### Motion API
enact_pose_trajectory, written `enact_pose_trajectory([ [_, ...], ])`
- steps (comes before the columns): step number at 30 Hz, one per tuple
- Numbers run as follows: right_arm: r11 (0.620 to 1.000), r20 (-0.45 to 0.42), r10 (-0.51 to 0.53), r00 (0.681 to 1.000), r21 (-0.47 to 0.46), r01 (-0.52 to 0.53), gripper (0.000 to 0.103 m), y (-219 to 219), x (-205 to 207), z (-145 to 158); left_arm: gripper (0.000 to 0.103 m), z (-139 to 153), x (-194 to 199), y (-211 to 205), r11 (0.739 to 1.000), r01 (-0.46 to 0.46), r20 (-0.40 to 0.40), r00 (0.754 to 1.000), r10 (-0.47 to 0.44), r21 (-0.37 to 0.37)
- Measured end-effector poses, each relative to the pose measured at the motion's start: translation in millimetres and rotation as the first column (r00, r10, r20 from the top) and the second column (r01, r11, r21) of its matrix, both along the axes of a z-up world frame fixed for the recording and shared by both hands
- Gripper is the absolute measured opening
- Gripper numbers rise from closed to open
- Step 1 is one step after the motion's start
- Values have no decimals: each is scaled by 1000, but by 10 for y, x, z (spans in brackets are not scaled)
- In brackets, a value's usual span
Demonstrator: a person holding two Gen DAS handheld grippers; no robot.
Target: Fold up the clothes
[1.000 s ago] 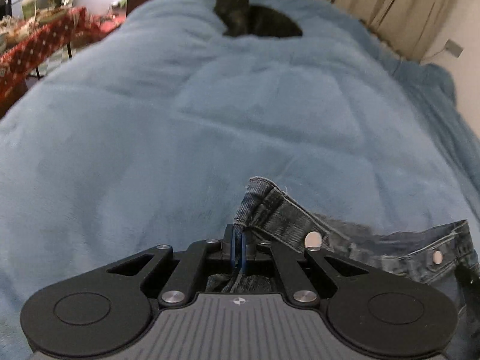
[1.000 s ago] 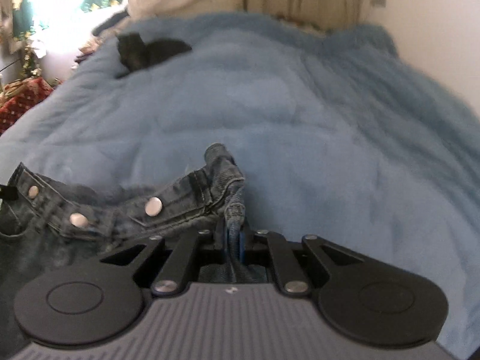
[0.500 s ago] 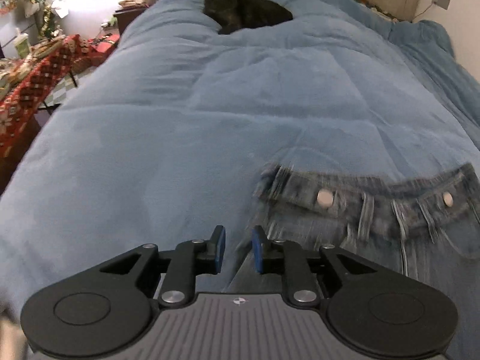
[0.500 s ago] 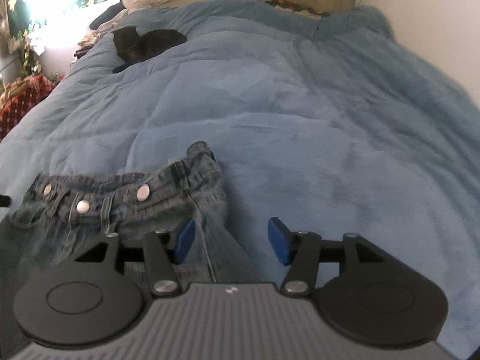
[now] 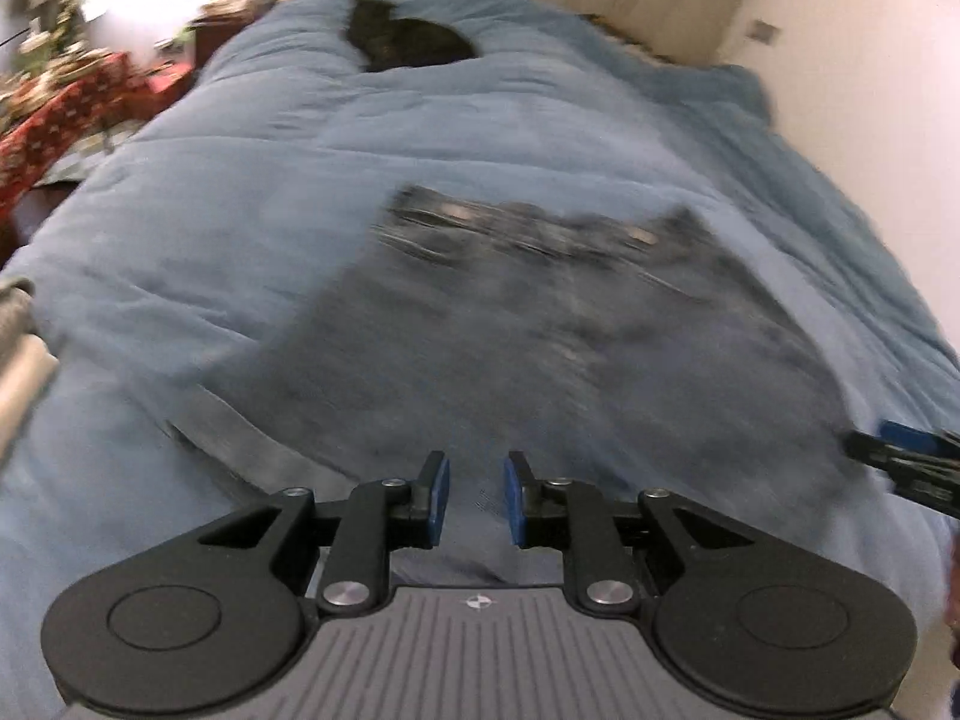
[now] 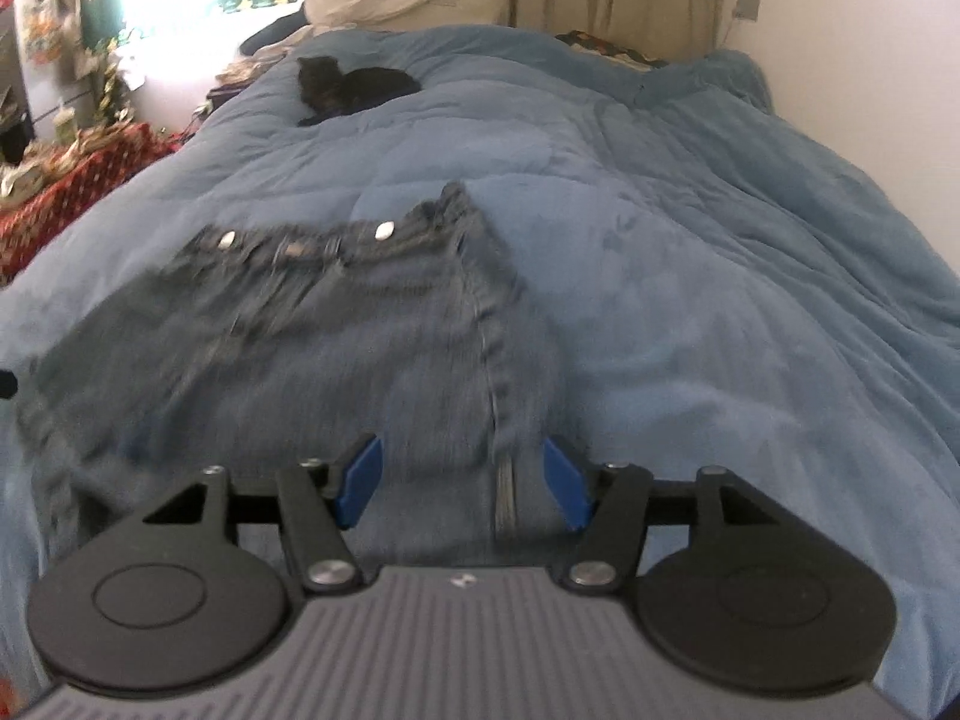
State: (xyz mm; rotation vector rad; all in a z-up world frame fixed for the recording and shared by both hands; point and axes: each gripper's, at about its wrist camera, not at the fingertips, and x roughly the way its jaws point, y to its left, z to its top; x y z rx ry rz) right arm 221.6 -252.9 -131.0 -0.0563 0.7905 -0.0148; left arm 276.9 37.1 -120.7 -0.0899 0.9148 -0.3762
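Jeans (image 6: 336, 336) lie flat on the blue bed (image 6: 720, 240), waistband at the far end, legs running back toward both claws, so the long axis points near-to-far. Right claw (image 6: 462, 483) hangs open over the near denim, the side seam just inside its right finger; nothing gripped. Left claw (image 5: 474, 498), jaws parted and empty, sits at the near left edge of the blurred fabric. Black cat (image 6: 354, 87) lies well beyond. Each claw looks equally close to its own side.
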Motion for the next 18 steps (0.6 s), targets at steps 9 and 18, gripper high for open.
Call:
enact_pose_trajectory([
  [9,995,63,40,997,-98,-34,64,-139,-419,-179,19,-265,-411,-493,994,103,17,994,-103,36],
  [18,971,63,109,992,-220,-93,42,-269,-271,-262,14,-408,-231,-561,994,111,-16,994,-111,-3],
])
